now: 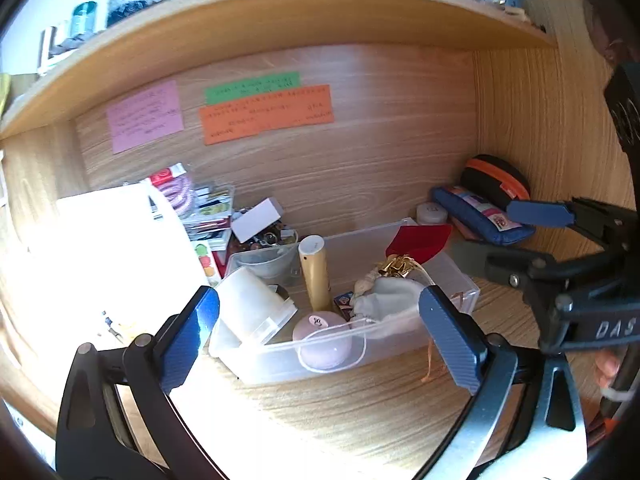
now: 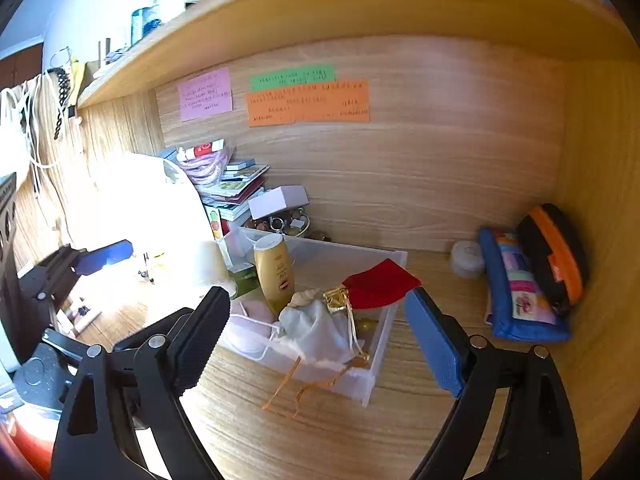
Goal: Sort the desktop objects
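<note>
A clear plastic rectangular bin [image 1: 404,344] sits on the wooden tabletop [image 2: 320,432] near its back edge, holding a gold cylindrical bottle [image 2: 275,272], a red velvet pouch [image 2: 380,284], a white drawstring cloth bag [image 2: 316,330] and a round lilac case [image 1: 322,340] — gold ribbon trails over its front wall. The left hand-held gripper [image 1: 316,336] and the right hand-held gripper [image 2: 320,332] both stand spread wide before the bin, nothing between their pads. In the back right corner lie a blue patchwork pencil case [image 2: 520,300] and a black-and-orange zip case [image 2: 556,256].
</note>
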`<state>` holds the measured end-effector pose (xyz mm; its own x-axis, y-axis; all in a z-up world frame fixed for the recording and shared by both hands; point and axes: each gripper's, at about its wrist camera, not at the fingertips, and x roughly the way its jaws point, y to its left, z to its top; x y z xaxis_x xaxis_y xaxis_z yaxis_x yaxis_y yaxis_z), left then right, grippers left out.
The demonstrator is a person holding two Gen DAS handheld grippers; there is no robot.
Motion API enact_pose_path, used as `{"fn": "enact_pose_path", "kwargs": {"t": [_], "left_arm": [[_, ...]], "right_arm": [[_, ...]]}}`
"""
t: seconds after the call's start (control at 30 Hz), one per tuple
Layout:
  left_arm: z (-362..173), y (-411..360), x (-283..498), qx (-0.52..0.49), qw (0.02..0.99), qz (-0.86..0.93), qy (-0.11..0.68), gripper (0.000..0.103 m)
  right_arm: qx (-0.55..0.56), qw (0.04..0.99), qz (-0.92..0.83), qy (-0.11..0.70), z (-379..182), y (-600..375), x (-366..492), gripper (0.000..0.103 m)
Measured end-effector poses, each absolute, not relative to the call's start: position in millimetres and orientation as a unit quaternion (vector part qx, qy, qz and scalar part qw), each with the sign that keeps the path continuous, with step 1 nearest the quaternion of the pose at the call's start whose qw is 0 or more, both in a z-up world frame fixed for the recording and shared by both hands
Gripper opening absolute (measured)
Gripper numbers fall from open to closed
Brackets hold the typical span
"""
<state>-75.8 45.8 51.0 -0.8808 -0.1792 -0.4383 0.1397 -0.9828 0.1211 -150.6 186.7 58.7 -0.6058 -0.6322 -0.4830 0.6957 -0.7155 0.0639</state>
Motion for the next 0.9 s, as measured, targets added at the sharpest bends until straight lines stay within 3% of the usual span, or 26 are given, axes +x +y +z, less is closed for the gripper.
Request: {"fn": "enact_pose_path", "kwargs": {"t": [0.37, 0.5, 0.9], "left_arm": [[43.3, 45.0, -50.9, 0.231, 0.103, -0.967, -0.019, 0.102], [40.9, 46.0, -47.3, 0.23, 0.105, -0.967, -0.012, 0.102], [34.8, 38.5, -47.4, 0.238, 0.109, -0.965, 0.005, 0.102]], "right_arm": [[0.205, 0.327, -0.921, 0.059, 55.0, 200.5, -103.5, 0.09], [0.198, 0.314, -0.928, 0.047, 53.1, 210.2, -95.8, 0.102], [0.215, 0.293, -0.93, 0.052, 40.1, 215.0, -93.6, 0.103]]}}
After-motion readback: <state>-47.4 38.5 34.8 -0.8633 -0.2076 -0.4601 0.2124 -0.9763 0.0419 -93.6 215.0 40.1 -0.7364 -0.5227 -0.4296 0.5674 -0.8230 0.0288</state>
